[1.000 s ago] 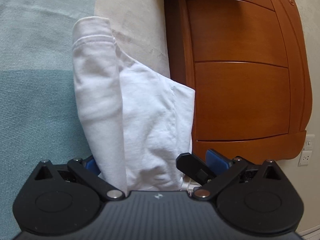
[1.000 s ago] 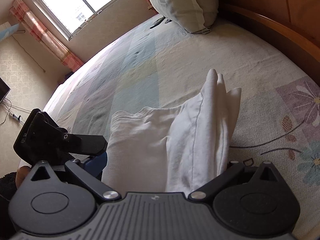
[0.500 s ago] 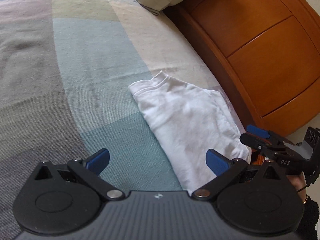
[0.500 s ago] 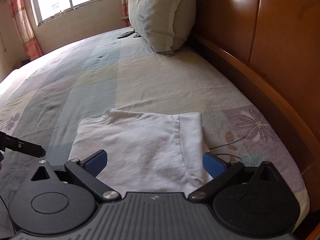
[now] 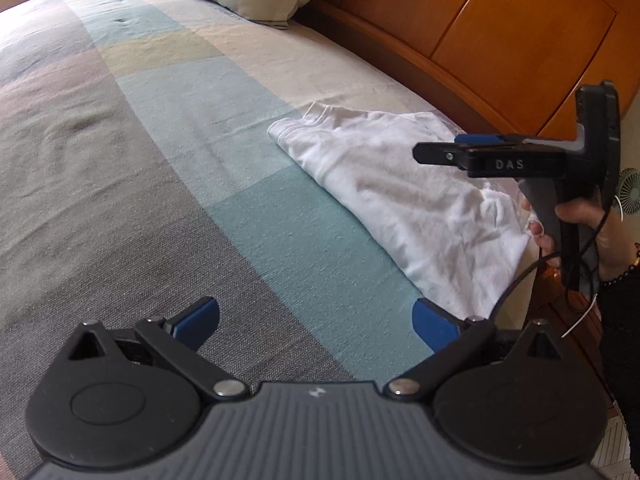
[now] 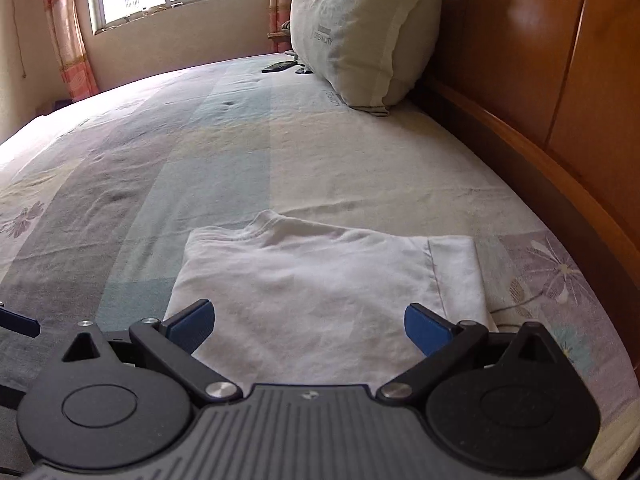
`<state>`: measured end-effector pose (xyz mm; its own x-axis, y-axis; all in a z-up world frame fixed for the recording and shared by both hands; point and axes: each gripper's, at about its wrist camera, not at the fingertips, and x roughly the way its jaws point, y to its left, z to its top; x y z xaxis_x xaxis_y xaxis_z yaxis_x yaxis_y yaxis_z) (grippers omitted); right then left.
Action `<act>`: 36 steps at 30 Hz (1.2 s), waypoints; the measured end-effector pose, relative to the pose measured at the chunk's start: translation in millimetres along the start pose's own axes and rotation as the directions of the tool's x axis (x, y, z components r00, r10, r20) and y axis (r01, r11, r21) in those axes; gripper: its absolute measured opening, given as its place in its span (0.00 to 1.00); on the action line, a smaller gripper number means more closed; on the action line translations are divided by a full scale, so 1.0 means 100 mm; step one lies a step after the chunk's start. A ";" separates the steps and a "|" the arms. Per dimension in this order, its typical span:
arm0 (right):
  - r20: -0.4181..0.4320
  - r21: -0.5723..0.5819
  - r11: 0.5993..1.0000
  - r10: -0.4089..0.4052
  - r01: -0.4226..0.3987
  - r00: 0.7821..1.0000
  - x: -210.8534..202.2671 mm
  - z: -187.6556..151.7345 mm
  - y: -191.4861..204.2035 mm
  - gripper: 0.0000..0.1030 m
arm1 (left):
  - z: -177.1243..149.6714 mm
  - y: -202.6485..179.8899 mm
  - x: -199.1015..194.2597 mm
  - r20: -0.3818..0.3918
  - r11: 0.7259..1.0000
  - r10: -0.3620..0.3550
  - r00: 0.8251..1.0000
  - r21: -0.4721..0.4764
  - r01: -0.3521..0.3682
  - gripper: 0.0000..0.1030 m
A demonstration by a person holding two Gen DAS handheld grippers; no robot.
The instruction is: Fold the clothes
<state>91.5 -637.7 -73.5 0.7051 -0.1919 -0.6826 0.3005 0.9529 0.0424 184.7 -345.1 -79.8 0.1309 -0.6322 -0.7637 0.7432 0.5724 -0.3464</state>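
Both tools stand with jaws spread and hold nothing: our left gripper (image 5: 316, 320) hovers over bare bedspread (image 5: 140, 168); our right gripper (image 6: 308, 322) hangs just above the near edge of the folded white garment (image 6: 320, 276). We judge the right hand nearer; the garment lies up and right of the left gripper, beside the wooden headboard (image 6: 560, 120), its long axis running away toward the pillow (image 6: 360, 32).
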 end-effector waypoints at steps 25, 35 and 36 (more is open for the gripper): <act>-0.017 -0.042 0.996 -0.076 0.075 0.997 -0.42 -0.95 0.25 1.00 | -0.18 -0.17 -0.27 -0.008 0.982 -0.031 0.999 0.186 0.032 0.99; 0.073 0.195 0.974 -0.132 0.116 0.989 -0.91 -1.22 -0.32 1.00 | -0.27 -0.21 -0.35 -0.009 0.979 -0.023 1.000 0.200 0.025 0.99; 0.096 0.194 0.976 -0.125 0.105 0.988 -0.90 -1.18 -0.32 1.00 | -0.28 -0.21 -0.35 -0.010 0.979 -0.021 1.000 0.201 0.023 0.99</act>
<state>-57.8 -623.0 -99.5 0.7203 -0.3310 -0.6096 0.4911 0.8640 0.1112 146.0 -320.3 -60.5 0.1085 -0.6386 -0.7619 0.8629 0.4410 -0.2468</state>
